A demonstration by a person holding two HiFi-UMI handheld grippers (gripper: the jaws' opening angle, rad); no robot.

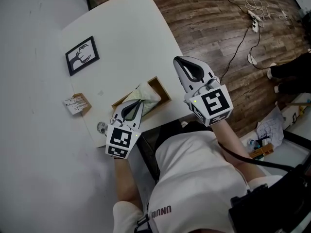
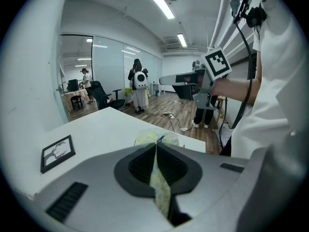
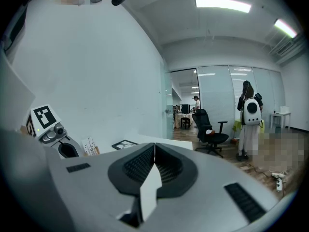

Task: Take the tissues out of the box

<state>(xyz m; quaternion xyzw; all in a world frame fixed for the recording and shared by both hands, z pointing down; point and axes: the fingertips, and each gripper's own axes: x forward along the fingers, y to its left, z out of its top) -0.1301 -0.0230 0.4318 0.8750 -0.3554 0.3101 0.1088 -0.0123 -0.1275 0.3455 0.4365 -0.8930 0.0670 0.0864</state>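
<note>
Left gripper (image 1: 139,102) low on left, tilted down and away, jaws clamped together on tissue (image 1: 147,94). Sheet pinched right between pads in left gripper view. Left forearm (image 1: 124,181) comes straight up from near edge, wrist in line with gripper. Right gripper (image 1: 178,60) out to right, held higher, close to level, tips pointing far and slightly left, jaws pressed together. Right forearm (image 1: 232,143) stretched forward from torso. Grippers well apart, roughly parallel.
</note>
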